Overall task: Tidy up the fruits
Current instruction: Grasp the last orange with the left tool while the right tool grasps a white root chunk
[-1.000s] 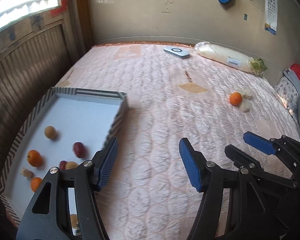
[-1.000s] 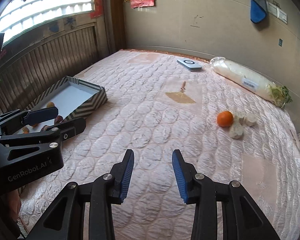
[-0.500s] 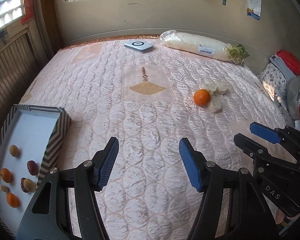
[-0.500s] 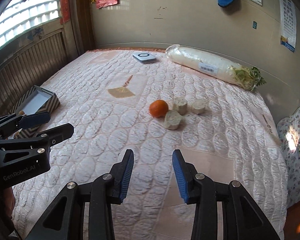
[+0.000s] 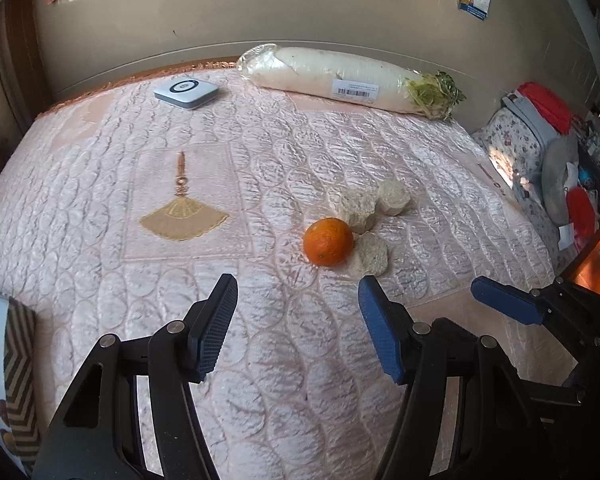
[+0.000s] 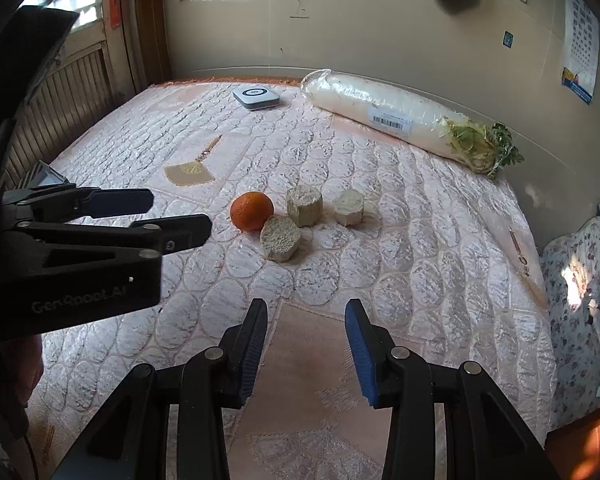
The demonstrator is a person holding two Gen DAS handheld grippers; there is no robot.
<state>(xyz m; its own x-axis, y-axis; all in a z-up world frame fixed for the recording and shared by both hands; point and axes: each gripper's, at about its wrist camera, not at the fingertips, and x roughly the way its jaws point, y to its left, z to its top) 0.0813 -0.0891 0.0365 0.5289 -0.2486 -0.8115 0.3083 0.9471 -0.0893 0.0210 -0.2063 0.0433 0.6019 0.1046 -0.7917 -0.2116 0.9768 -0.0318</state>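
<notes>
Orange point(image 5: 328, 241) mid-bed point(image 5: 100, 208), touching three cut chunks point(image 5: 358, 210); wrapped radish point(image 5: 332, 76) along far edge, box point(image 5: 186, 91) beside.

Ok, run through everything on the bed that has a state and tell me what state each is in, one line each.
left hand-held gripper: open, nothing between its pads
right hand-held gripper: open, nothing held
orange: whole, loose on the bedspread, not gripped
three pale cut chunks: lying beside the orange
white radish: wrapped in plastic, lying by the wall
striped box: open-topped, only its corner visible
</notes>
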